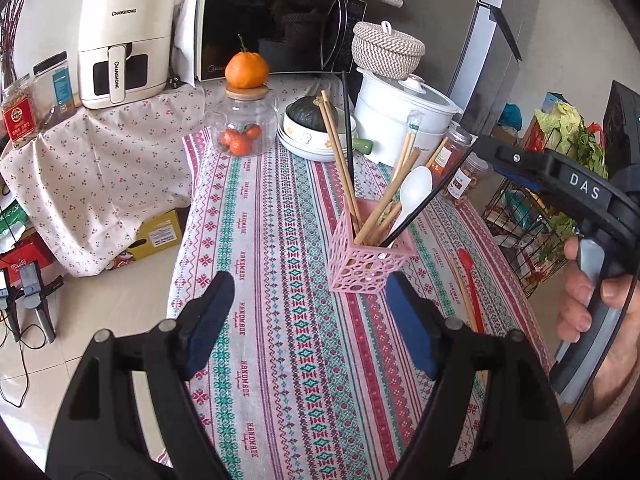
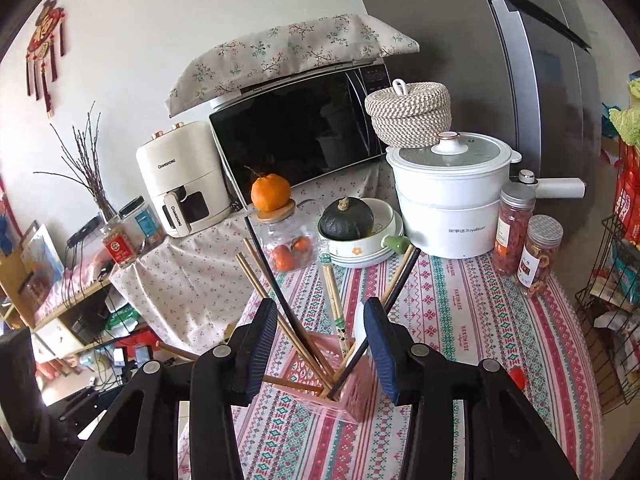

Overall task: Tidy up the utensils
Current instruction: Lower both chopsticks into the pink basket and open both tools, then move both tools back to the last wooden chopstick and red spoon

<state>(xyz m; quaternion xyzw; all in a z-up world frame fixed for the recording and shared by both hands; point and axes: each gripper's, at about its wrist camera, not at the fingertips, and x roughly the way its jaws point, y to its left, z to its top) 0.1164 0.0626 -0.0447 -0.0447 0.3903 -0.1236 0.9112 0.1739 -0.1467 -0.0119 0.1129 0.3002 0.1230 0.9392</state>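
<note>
The left claw stood wide apart over the counter with nothing between its pads. Just ahead of it, close to its right pad, sat the pink holder, upright on the patterned cloth. Wooden chopsticks, black chopsticks and a white spoon leaned out of the holder. To the right of this claw, a red spoon and a loose chopstick lay flat on the cloth, apart from the holder. Farther right, a hand gripped the handle of the other tool.

The right claw stood partly apart, above the holder, and its pads pressed on nothing. The tops of the chopsticks rose in the gap between its pads, and one black stick slanted close to the left pad; whether it touched could not be told. Well beyond that claw stood a white pot, two jars, a bowl holding a dark squash, and a glass jar topped by an orange.
</note>
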